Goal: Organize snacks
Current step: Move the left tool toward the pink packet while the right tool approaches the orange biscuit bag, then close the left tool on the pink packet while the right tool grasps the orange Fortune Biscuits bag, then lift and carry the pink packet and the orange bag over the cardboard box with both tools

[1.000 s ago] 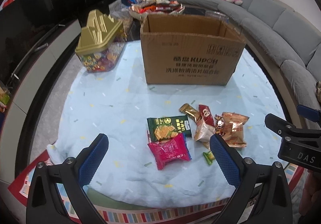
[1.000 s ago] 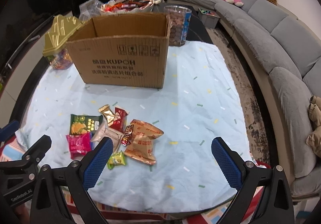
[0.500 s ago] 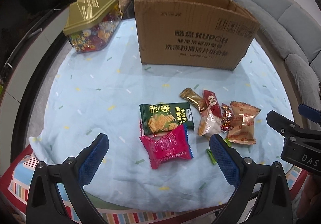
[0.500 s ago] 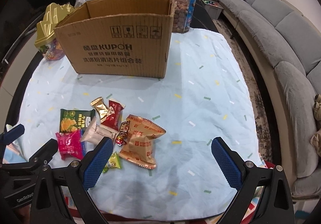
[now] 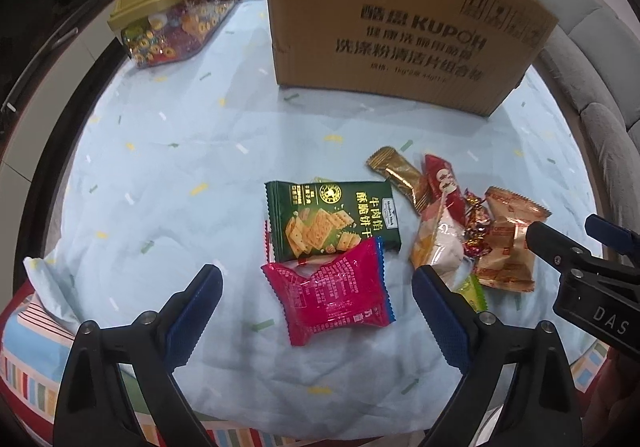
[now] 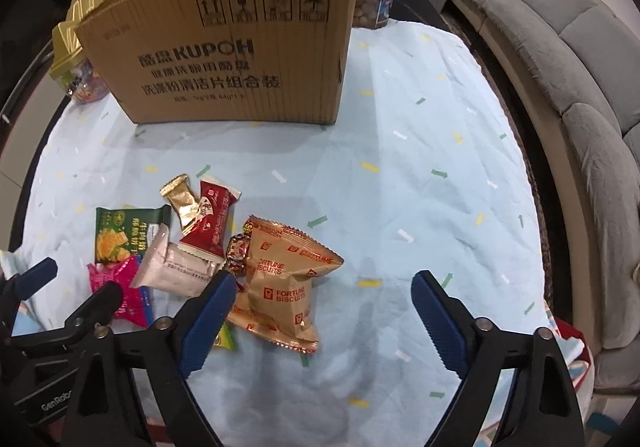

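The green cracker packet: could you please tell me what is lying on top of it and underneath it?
The pink packet overlaps the lower edge of the green cracker packet. A thin red sliver shows at its left edge, so something may lie beneath, mostly hidden. Otherwise the light blue cloth lies under it.

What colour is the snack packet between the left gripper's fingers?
Bright pink packet, clearest in the left wrist view.
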Demonstrator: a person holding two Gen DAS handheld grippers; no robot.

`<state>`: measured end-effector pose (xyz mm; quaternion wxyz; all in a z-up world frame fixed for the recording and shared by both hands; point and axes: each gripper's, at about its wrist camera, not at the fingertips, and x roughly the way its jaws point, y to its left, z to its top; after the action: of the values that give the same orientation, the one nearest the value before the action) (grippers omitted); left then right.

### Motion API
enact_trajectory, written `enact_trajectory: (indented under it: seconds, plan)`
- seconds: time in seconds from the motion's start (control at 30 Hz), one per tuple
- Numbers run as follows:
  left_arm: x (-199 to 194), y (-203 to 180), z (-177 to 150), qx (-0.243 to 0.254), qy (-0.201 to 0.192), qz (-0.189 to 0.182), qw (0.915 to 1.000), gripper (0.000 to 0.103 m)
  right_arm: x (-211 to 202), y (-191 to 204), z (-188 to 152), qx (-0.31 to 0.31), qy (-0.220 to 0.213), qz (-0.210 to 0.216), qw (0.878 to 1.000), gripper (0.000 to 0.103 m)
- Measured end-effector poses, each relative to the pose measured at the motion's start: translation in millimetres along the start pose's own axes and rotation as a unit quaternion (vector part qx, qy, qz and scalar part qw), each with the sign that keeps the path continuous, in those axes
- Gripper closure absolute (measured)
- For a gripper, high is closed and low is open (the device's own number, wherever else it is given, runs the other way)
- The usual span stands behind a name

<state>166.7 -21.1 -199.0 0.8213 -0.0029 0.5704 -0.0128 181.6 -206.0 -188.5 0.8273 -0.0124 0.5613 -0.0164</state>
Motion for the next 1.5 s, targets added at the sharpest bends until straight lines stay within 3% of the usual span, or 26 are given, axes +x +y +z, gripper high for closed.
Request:
enact_trajectory:
  seconds: [0.27, 0.53, 0.73, 0.8, 0.87, 0.97, 1.5]
  plan:
    - [18, -2, 1, -0.001, 0.017, 0.000, 0.9999, 0.012, 12, 4, 0, -0.003, 0.003, 0.001, 1.000, 0.014]
    - [36, -1, 0, 0.003, 0.035, -0.010, 0.9993, 0.025, 31, 7, 1, -0.001, 0.021, 0.011, 1.000, 0.027]
    - [35, -3, -4, 0.004, 0.030, -0.016, 0.9994, 0.037, 42, 5, -1, 0.008, 0.037, 0.033, 0.999, 0.044]
    - [33, -1, -4, 0.001, 0.027, -0.020, 0.9994, 0.042, 43, 5, -1, 0.007, 0.037, 0.044, 0.998, 0.057]
    - [33, -1, -5, 0.004, 0.027, -0.024, 0.9993, 0.052, 43, 6, -1, 0.005, 0.035, 0.047, 0.998, 0.059]
    - [30, -3, -6, 0.008, 0.026, -0.025, 0.9993, 0.054, 42, 7, -2, 0.005, 0.034, 0.054, 0.998, 0.063]
    - [1, 0, -7, 0.015, 0.003, -0.026, 0.9995, 0.058, 4, 5, -7, 0.002, 0.006, 0.046, 0.999, 0.064]
